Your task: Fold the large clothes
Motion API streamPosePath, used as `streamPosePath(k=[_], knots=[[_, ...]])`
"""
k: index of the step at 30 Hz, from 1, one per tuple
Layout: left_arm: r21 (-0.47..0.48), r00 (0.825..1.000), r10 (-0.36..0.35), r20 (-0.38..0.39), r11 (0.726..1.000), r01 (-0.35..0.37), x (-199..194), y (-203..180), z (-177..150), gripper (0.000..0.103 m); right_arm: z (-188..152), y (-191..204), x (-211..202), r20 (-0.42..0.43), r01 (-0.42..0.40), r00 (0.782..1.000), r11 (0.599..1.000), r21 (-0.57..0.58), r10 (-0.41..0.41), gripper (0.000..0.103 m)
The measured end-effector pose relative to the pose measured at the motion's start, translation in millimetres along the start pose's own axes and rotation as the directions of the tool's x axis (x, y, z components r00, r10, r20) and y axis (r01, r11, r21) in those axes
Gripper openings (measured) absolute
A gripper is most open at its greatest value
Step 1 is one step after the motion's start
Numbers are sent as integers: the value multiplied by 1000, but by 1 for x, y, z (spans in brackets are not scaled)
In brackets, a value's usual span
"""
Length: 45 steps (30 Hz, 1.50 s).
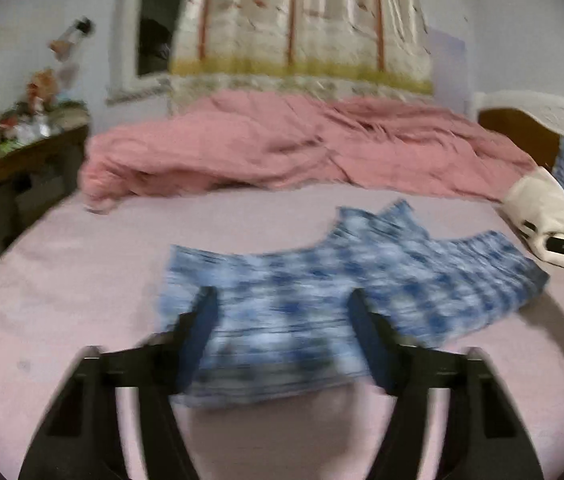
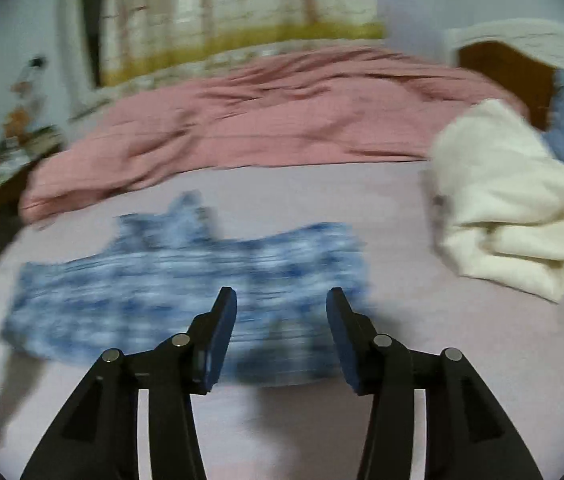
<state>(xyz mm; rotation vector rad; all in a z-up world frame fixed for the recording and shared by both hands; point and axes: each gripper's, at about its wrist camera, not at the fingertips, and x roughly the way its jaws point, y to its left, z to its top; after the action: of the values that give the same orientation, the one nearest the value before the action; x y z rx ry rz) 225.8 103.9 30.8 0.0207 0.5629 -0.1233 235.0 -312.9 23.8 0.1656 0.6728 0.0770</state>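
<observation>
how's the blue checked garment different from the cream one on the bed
The blue checked garment is patterned in blue and white; the cream garment is plain. The blue one lies spread fairly flat, near the middle of the pink sheet; the cream one is a thick folded bundle off to the right. The blue one lies just ahead of both grippers; the cream one is off to the side. Both rest on the same sheet, untouched by either gripper.

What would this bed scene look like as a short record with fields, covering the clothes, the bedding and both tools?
surface: pink bed sheet
garment: blue patterned garment, lying spread on the sheet
bedding: pink blanket, bunched along the far side of the bed
other clothes: cream folded garment, to the right of the blue one
left tool: open, nothing gripped
right tool: open, nothing gripped
image quality: motion blur in both views
</observation>
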Motion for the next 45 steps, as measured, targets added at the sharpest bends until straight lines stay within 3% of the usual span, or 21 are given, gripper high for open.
streamPosePath(k=[1,3,5,8,10,13,15,18,23,26,29,34,39,42,45], knots=[[-19,999,-27,-35,999,26,11,-9,6,28,1,10,3,-18,-69,997,998,-10,69,36],[-57,995,-54,-81,997,50,30,-23,13,28,-6,24,13,-74,-182,980,983,17,183,28],[-94,986,-78,-147,993,65,56,-38,14,27,-19,40,28,-133,-225,965,974,27,227,16],[-165,969,-166,-181,977,137,84,-56,2,11,-33,56,52,-160,-162,974,987,-13,158,12],[-159,963,-198,-182,973,170,95,-71,-5,10,-32,57,57,-127,-131,983,991,-8,129,11],[-120,969,-103,-224,990,77,110,-82,-17,8,-30,58,61,-120,-184,975,983,21,186,10],[-181,965,-92,-244,982,48,120,-71,-30,3,-39,60,74,-191,-200,961,980,9,198,10],[-291,955,-180,-238,951,106,124,-54,-33,3,-55,57,91,-241,-172,956,985,6,168,10],[-211,958,-118,-262,975,62,125,-70,-34,3,-43,61,89,-272,-182,948,983,-33,166,10],[-234,957,-139,-256,969,78,125,-67,-35,3,-32,63,100,-298,-170,941,985,-4,161,10],[-253,955,-158,-251,963,93,123,-61,-35,3,-16,77,128,-350,-148,928,989,-27,129,10],[-253,955,-158,-251,963,92,124,-60,-35,3,18,85,185,-374,-83,925,996,-30,66,10],[-264,952,-172,-254,959,102,127,-58,-35,3,48,84,236,-393,-25,919,999,48,42,10],[-259,952,-166,-256,961,97,128,-60,-33,3,47,86,235,-389,-13,921,998,57,34,10],[-255,953,-161,-256,962,94,128,-60,-33,3,21,91,205,-359,-24,933,1000,-14,17,10]])
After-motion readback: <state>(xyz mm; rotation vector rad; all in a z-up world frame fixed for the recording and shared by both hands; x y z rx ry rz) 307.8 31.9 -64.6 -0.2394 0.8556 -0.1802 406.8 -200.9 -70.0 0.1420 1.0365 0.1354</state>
